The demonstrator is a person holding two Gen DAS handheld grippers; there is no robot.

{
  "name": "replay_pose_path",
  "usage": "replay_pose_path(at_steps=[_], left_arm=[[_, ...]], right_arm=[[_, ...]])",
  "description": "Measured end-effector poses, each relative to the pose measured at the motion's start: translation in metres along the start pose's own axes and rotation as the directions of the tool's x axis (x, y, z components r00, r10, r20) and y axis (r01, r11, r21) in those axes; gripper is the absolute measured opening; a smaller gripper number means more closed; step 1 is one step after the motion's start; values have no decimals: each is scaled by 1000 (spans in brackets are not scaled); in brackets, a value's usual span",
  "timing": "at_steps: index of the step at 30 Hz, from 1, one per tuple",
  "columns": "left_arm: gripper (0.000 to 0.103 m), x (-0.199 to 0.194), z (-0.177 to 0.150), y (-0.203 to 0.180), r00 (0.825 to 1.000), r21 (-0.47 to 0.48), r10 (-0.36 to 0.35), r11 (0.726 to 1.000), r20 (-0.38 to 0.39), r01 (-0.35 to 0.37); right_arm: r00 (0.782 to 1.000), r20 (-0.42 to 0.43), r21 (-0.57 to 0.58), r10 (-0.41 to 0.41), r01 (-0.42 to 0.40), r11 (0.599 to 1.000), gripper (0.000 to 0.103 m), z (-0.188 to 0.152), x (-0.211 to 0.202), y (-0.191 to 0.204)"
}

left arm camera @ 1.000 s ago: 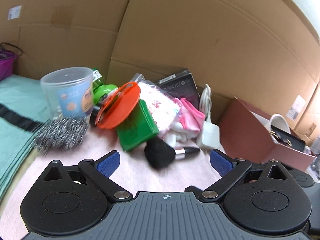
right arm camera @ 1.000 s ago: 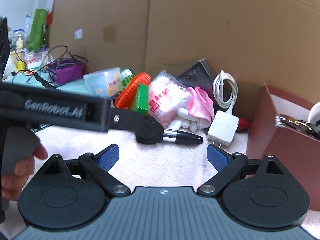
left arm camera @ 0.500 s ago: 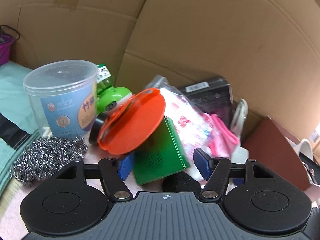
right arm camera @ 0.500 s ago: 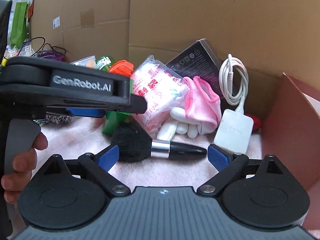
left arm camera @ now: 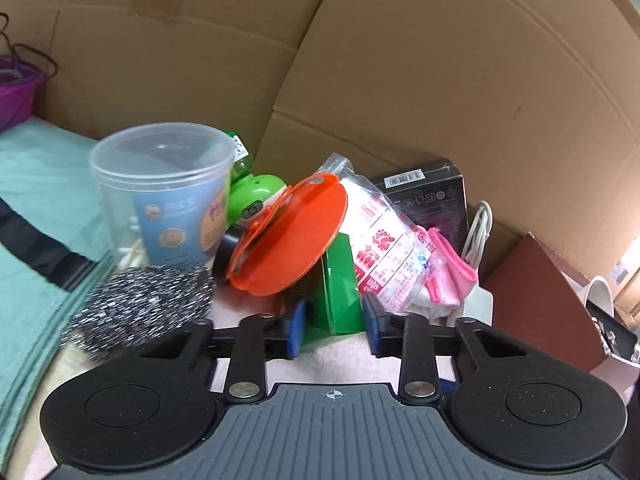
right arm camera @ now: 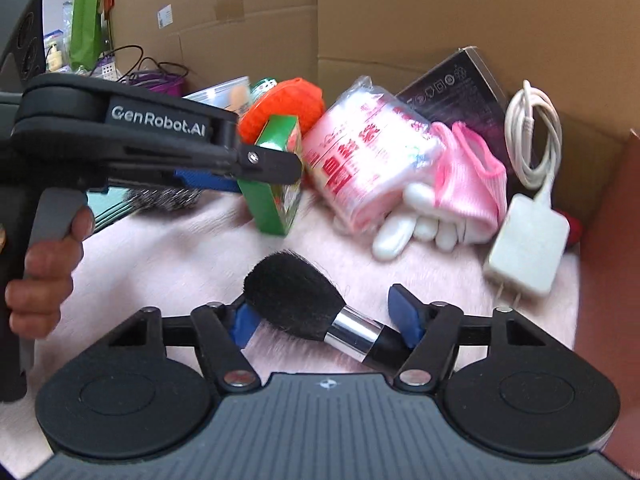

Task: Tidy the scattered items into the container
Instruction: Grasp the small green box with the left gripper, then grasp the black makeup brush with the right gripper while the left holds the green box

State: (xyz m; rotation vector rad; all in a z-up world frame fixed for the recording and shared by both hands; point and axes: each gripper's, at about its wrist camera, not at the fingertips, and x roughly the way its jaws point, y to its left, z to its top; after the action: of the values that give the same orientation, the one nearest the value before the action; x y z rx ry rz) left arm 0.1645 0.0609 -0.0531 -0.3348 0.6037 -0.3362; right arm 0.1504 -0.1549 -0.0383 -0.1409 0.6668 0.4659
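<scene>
While the left gripper [left arm camera: 332, 330] pinches the green box [left arm camera: 334, 292] beside the orange lid [left arm camera: 292, 236], seemingly lifting it off the pink mat [right arm camera: 192, 256], the right gripper [right arm camera: 326, 320] stands spread around the makeup brush [right arm camera: 308, 308] lying there.

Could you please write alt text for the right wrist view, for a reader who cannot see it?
The right gripper sits open around a black makeup brush lying on pink cloth. At left, the left gripper closes around a green box; behind lie a pink packet, gloves and a white charger.
</scene>
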Motion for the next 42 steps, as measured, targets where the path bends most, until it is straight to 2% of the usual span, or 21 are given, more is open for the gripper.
replay_pose_path(at_steps=[1, 5, 9, 11, 12, 13, 15, 18, 22, 23, 25, 26, 30, 33, 34, 35, 37, 38, 39, 41, 42], left_arm=[[22, -3, -1, 0, 1000, 7, 9, 1000, 4, -9], [15, -21, -12, 3, 999, 20, 30, 999, -9, -30], [16, -39, -33, 4, 997, 28, -14, 999, -80, 16], [17, -46, -44, 1, 995, 47, 0, 999, -101, 5], [40, -49, -49, -1, 995, 60, 10, 998, -104, -3], [40, -53, -54, -2, 995, 66, 26, 998, -99, -19], [60, -59, -59, -2, 997, 79, 52, 996, -64, -47], [63, -61, -59, -4, 997, 81, 78, 994, -29, -75], [62, -51, -53, -16, 998, 119, 70, 991, -6, -68], [61, -47, -52, -20, 998, 140, 69, 988, -5, -68], [45, -40, -51, -23, 998, 154, 58, 986, -18, -55], [19, -38, -50, -23, 998, 151, 47, 988, -34, -41], [16, -46, -54, -22, 998, 150, 9, 989, -60, 0], [16, -60, -60, -19, 997, 135, -19, 990, -72, 29], [16, -64, -63, -19, 997, 138, -19, 990, -71, 29], [16, -68, -66, -20, 997, 142, -14, 990, -71, 24], [16, -72, -72, -22, 997, 151, -11, 988, -74, 22], [17, -73, -74, -23, 997, 154, -12, 988, -75, 23], [18, -73, -76, -24, 997, 154, -12, 988, -75, 24], [27, -73, -77, -26, 997, 154, -15, 988, -78, 27], [41, -72, -78, -28, 997, 158, -8, 987, -75, 20]], right_arm=[[1000, -6, -2, 4, -4, 1000, 66, -2, -5, 2], [1000, -26, -21, 15, -15, 1000, 66, -15, -25, 10], [999, -38, 3, 34, -34, 999, 67, -31, -50, 12], [999, -38, 13, 36, -36, 999, 70, -38, -62, 14], [998, -39, 20, 47, -46, 999, 73, -41, -67, 14], [998, -36, 25, 59, -58, 998, 77, -43, -72, 15], [999, -20, 16, 50, -50, 999, 78, -46, -82, 14], [999, -25, -8, 39, -39, 999, 81, -49, -88, 9], [999, -36, -47, 13, -14, 999, 80, -53, -90, 11], [999, -37, -62, 0, -2, 998, 80, -54, -90, 12], [999, -35, -75, -11, 8, 997, 80, -57, -95, 13], [1000, -29, -79, -10, 8, 997, 83, -58, -98, 12], [1000, 0, -146, -16, 16, 989, 87, -63, -113, 9], [1000, -22, -166, -2, -2, 986, 83, -63, -114, 3], [999, -36, -174, 2, -8, 985, 78, -63, -111, 2], [999, -52, -175, 4, -13, 984, 68, -64, -106, 1], [998, -60, -162, -15, 5, 987, 60, -64, -98, 1], [998, -59, -143, -20, 11, 990, 47, -63, -95, 0], [998, -61, -104, -19, 12, 994, 46, -61, -93, -1], [997, -71, -17, -36, 35, 999, 45, -58, -90, -5], [996, -75, 18, -43, 44, 999, 45, -57, -89, -7]])
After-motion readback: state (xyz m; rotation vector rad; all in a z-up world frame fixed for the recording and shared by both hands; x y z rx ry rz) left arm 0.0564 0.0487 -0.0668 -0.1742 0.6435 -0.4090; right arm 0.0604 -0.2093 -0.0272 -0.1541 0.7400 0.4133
